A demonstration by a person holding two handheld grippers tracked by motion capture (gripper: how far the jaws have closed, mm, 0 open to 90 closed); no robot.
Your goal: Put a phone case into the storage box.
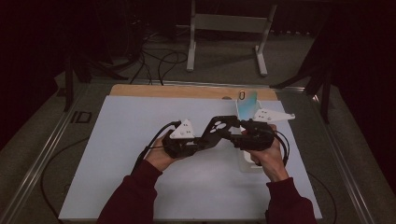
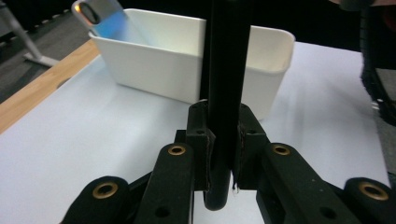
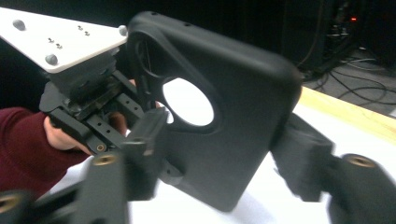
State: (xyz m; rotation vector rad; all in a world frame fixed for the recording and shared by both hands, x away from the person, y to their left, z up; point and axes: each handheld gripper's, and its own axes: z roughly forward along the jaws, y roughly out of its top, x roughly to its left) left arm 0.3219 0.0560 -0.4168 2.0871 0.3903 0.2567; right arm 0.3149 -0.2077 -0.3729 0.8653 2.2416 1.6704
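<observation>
Left gripper (image 1: 198, 142): jaws were pressed together on the thin edge of a black phone case (image 2: 227, 70), pinched at its lower end. Right gripper (image 3: 219, 154): jaws were spread, one to either side of the case (image 3: 224, 121), not seen to press it. The case (image 1: 220, 128) was held above the white table (image 1: 116, 140), between the two grippers; its long axis was seen rising away from the left jaws, its round camera opening (image 3: 187, 101) lying toward the left gripper. Behind: a white bin (image 2: 159, 70), a phone (image 2: 100, 17) leaned in its far corner. A wooden strip (image 1: 177, 90) was noted along the table's far edge.
</observation>
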